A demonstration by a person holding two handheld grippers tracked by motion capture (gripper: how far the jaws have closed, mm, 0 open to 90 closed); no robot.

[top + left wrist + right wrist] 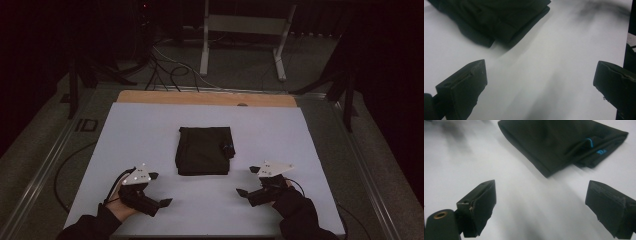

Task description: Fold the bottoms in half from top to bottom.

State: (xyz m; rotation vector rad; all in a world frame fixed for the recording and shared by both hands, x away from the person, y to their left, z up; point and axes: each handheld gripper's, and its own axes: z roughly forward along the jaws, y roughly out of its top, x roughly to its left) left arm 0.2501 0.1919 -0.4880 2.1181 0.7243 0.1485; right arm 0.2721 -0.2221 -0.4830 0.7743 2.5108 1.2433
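Observation:
A folded black garment (pixel 205 150) lies in the middle of the white table sheet (pixel 150 130); a small blue tag shows at its right edge. My left gripper (pixel 159 189) hovers near the front left, jaws wide apart and empty, with the garment's (pixel 496 20) corner ahead of it. Near the front right my right gripper (pixel 248 181) is open too, nothing between its jaws. Its view has the garment (pixel 559 142) up ahead, with the blue tag (pixel 602 152) and a blue loop on its edge.
The sheet covers a wooden tabletop (pixel 205 97) whose far edge shows. Beyond the table stand a white frame (pixel 245 35) and cables (pixel 170 70) on the floor. Metal rails run along both table sides.

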